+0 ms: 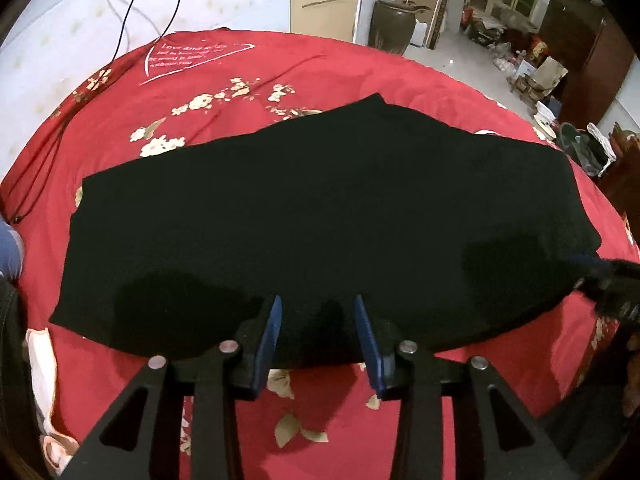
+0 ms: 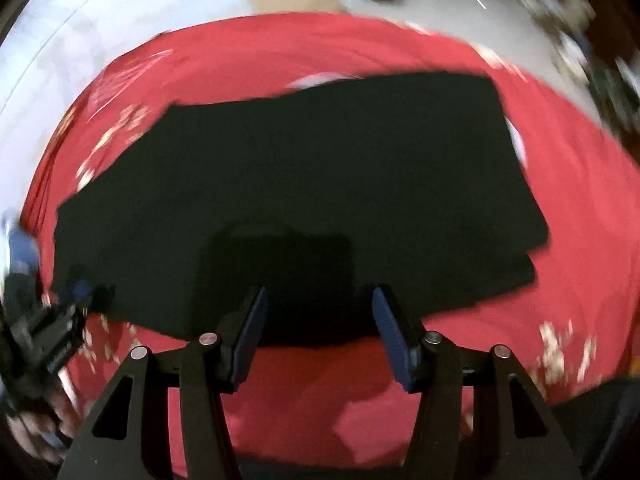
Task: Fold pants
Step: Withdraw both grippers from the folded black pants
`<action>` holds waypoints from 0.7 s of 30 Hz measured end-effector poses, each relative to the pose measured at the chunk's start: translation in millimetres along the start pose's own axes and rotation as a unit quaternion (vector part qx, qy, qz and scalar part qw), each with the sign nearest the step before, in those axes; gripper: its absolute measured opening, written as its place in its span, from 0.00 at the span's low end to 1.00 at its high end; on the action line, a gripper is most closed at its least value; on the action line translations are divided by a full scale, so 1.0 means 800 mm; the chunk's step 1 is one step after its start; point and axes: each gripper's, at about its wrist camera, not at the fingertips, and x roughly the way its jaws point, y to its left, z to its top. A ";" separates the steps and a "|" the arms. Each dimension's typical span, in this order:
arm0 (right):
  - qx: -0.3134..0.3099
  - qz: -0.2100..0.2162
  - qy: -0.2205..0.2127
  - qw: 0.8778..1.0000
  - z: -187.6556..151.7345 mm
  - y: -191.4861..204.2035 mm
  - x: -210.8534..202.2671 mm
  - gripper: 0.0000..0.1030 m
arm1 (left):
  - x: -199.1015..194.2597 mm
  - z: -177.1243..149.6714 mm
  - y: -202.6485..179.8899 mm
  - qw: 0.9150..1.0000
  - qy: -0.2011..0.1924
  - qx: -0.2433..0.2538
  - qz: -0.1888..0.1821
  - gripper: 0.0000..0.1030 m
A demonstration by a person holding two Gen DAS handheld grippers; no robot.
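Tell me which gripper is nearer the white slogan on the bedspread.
Left. The left gripper sits at the pants' near edge on the slogan's side; the right gripper is toward their other end.

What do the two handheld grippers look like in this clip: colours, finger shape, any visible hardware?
Both match. The left gripper has black angular linkage arms with triangular cut-outs and round silver pivot pins. Its fingers are flat, narrow blades faced with blue ribbed pads. The right gripper shows the same black frame, silver pins and blue pads. No markings or cables on them are visible; its view is motion-blurred.
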 end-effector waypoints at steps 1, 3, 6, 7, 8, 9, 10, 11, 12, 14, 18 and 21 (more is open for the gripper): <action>-0.014 0.009 0.008 1.000 0.000 0.012 0.009 0.54 | 0.004 -0.001 0.000 1.000 0.006 0.000 0.001 0.40; -0.029 0.018 0.038 0.999 -0.004 0.022 0.029 0.54 | 0.018 -0.002 -0.004 0.999 0.040 0.005 0.007 0.41; -0.072 -0.019 0.041 0.996 -0.015 0.039 0.034 0.54 | 0.018 -0.010 -0.012 0.999 0.038 0.021 0.024 0.43; -0.070 -0.021 0.042 0.996 -0.017 0.039 0.034 0.54 | 0.016 -0.011 -0.011 0.999 0.035 0.016 0.022 0.43; -0.069 -0.022 0.041 0.997 -0.019 0.036 0.032 0.54 | 0.015 -0.011 -0.009 0.999 0.036 0.008 0.017 0.43; -0.070 -0.022 0.041 0.996 -0.020 0.036 0.032 0.54 | 0.015 -0.009 -0.006 0.999 0.035 0.001 0.011 0.43; -0.069 -0.021 0.040 0.997 -0.018 0.038 0.033 0.55 | 0.016 -0.009 -0.003 0.999 0.034 -0.005 0.005 0.43; -0.068 -0.021 0.040 0.997 -0.015 0.042 0.037 0.56 | 0.016 -0.009 -0.001 0.999 0.032 -0.007 0.001 0.44; -0.068 -0.022 0.039 0.997 -0.015 0.041 0.039 0.57 | 0.015 -0.010 0.001 1.000 0.030 -0.009 -0.001 0.44; -0.069 -0.028 0.037 0.997 -0.016 0.044 0.040 0.60 | 0.016 -0.005 0.002 1.000 0.028 -0.012 0.000 0.44; -0.072 -0.036 0.036 0.996 -0.010 0.051 0.033 0.62 | -0.008 -0.008 0.007 1.000 -0.001 -0.021 0.014 0.44; -0.041 -0.009 0.003 0.999 -0.015 0.041 0.014 0.62 | -0.015 -0.011 0.020 0.999 -0.007 -0.038 0.027 0.44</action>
